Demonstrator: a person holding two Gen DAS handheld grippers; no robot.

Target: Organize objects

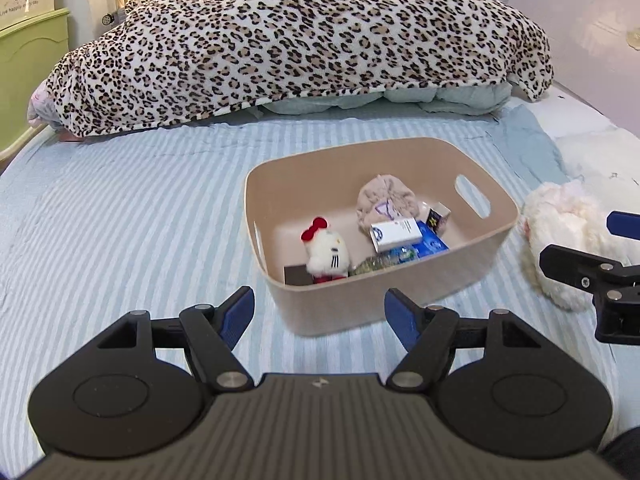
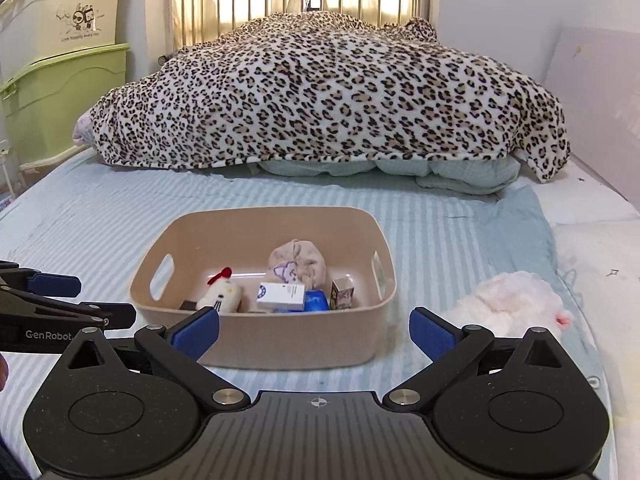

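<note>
From the left wrist camera, the left gripper [image 1: 319, 314] sits low over the striped blue bedsheet [image 1: 120, 216], its blue-padded fingers [image 1: 238, 314] spread well apart with nothing between them. Just ahead stands a beige plastic bin [image 1: 400, 280] with cut-out handles, resting on the bed. Inside it lie a white cat plush with a red bow [image 1: 326, 252] near the front left, a crumpled beige cloth [image 1: 386, 200] toward the back, a white box [image 1: 396, 234] leaning over a blue packet [image 1: 432, 242], a small dark printed box [image 1: 438, 214] against the right side, and a dark flat item [image 1: 296, 274] in the near left corner. A fluffy white plush [image 1: 560, 236] lies on the bed just right of the bin, outside it. The right gripper [image 1: 592, 248] reaches in from the right edge in front of that plush; its fingers appear apart, and nothing is held. A leopard-print blanket [image 1: 300, 40] is heaped across the far end of the bed. From the right wrist camera, the right gripper [image 2: 314, 330] is level with the bin's near wall [image 2: 280, 336], fingers [image 2: 434, 334] wide apart and empty, the bin between and beyond them. The cat plush [image 2: 222, 292], white box [image 2: 280, 296], blue packet [image 2: 316, 300], small dark box [image 2: 342, 294] and beige cloth [image 2: 298, 262] show inside. The fluffy white plush [image 2: 516, 300] lies on the bed to the right of the bin, near the right finger. The left gripper [image 2: 76, 300] enters from the left edge. Stacked green and cream storage boxes [image 2: 60, 80] stand beside the bed at far left.
</note>
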